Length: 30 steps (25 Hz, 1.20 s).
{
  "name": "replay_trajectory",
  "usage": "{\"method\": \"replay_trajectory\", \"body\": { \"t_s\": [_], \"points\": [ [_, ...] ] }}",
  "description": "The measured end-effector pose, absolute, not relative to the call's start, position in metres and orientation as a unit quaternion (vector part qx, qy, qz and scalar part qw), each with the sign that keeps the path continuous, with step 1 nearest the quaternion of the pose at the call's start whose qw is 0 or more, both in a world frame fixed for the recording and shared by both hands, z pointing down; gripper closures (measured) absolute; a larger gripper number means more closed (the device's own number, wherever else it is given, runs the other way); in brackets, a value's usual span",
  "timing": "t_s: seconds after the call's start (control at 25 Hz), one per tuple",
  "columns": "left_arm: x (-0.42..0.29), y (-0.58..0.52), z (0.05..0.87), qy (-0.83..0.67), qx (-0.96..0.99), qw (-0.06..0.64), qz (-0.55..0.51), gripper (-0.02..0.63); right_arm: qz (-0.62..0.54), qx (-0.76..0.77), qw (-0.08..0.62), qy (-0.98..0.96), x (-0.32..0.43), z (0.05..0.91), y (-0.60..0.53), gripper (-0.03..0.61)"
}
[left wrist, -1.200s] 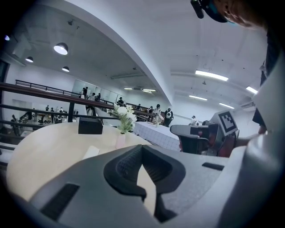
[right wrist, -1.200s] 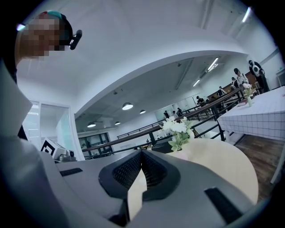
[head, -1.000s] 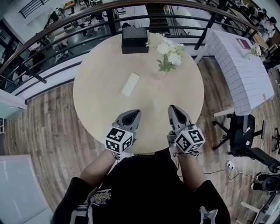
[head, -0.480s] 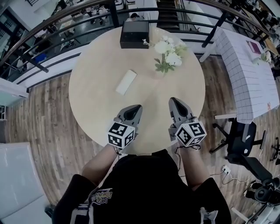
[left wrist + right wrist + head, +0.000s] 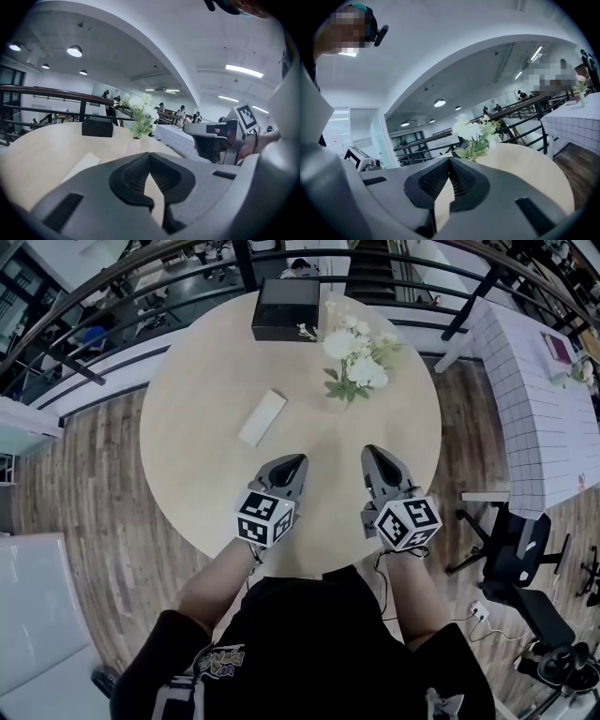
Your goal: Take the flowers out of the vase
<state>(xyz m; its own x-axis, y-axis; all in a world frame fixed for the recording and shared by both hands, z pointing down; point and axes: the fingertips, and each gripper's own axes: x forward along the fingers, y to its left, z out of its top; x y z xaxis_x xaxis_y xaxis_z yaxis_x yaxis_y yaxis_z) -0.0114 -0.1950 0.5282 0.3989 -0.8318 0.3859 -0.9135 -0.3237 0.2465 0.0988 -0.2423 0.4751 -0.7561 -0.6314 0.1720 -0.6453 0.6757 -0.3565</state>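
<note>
A bunch of white flowers (image 5: pixel 354 360) with green leaves stands at the far right of the round table (image 5: pixel 197 381). The flowers (image 5: pixel 140 115) rise from a pale vase (image 5: pixel 133 146), which the blooms hide in the head view. My left gripper (image 5: pixel 289 463) and right gripper (image 5: pixel 373 453) hover side by side over the near part of the table, both shut and empty, well short of the flowers. In the right gripper view the flowers (image 5: pixel 476 133) stand straight ahead beyond the shut jaws (image 5: pixel 450 164). The left gripper's jaws (image 5: pixel 150 164) point just left of the vase.
A black box (image 5: pixel 286 308) sits at the table's far edge and a flat white block (image 5: pixel 262 417) lies left of centre. A dark railing (image 5: pixel 112 352) curves behind the table. At the right stand a white-clothed table (image 5: pixel 539 399) and an office chair (image 5: pixel 520 540).
Both grippers have slid forward over the table toward the flowers, staying shut and side by side. Nothing on the table has moved.
</note>
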Motion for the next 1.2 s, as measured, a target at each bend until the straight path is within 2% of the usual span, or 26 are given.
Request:
{"method": "replay_trajectory", "body": {
  "t_s": [0.64, 0.8, 0.96, 1.2],
  "points": [
    [0.001, -0.28, 0.574, -0.579, 0.783, 0.204, 0.101, 0.595, 0.218, 0.322, 0.035, -0.921, 0.103, 0.516, -0.301, 0.557],
    [0.004, -0.303, 0.588, -0.584, 0.78, 0.197, 0.11, 0.477, 0.22, 0.317, 0.042, -0.922, 0.105, 0.527, -0.31, 0.557],
    [0.008, -0.33, 0.601, -0.583, 0.781, 0.188, 0.122, 0.419, 0.221, 0.312, 0.049, -0.923, 0.106, 0.535, -0.317, 0.557],
    [0.013, -0.366, 0.614, -0.579, 0.787, 0.164, 0.135, 0.365, 0.224, 0.301, 0.056, -0.925, 0.105, 0.548, -0.326, 0.557]
  ]
}}
